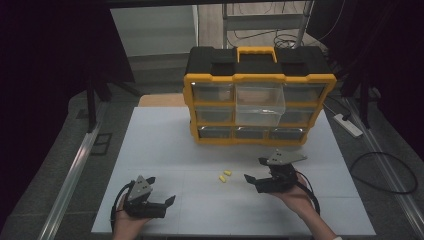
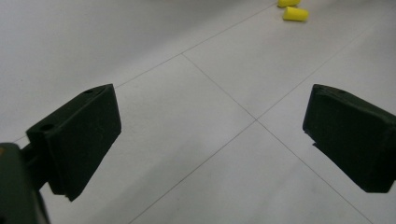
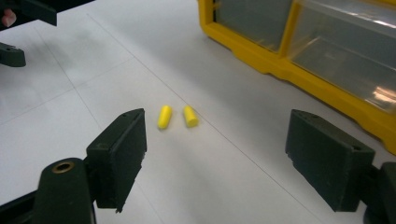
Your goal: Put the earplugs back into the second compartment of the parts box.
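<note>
Two small yellow foam earplugs lie side by side on the white desk, in front of the yellow-and-black plastic drawer organizer, whose clear middle drawer is pulled out. The right gripper hovers just right of the earplugs, jaws spread wide and empty. The left gripper sits near the desk's front edge, well apart from them, jaws also spread and empty.

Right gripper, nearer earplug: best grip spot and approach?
Grip the nearer earplug across its middle, on the round sides, coming down from above. It lies flat on the table, a short cylinder close beside the second earplug, so one finger must slip into the narrow gap between them. The right gripper is already open, probably wide enough.
</note>
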Demonstrator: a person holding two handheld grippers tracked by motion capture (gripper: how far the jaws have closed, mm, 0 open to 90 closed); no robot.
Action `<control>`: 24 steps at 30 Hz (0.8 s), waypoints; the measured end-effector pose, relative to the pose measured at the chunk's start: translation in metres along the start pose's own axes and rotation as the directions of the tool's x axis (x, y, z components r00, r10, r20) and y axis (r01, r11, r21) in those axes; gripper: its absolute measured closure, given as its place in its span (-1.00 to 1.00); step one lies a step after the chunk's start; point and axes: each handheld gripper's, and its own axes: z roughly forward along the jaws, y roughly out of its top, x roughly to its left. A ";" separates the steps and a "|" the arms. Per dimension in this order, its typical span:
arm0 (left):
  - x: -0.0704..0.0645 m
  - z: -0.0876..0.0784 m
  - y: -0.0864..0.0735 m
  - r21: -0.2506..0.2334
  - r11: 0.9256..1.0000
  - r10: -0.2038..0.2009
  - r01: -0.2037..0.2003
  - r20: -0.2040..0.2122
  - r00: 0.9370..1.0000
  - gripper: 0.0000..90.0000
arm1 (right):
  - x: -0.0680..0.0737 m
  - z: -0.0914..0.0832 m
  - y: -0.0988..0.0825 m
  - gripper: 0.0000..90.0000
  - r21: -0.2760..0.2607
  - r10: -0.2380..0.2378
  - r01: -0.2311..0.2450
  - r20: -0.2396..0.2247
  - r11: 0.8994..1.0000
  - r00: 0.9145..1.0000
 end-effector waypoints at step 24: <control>0.000 0.005 0.002 -0.002 1.000 0.004 -0.004 0.004 1.000 -0.90 | 0.003 0.071 0.016 -0.47 0.158 -0.063 0.067 -0.029 0.985 0.998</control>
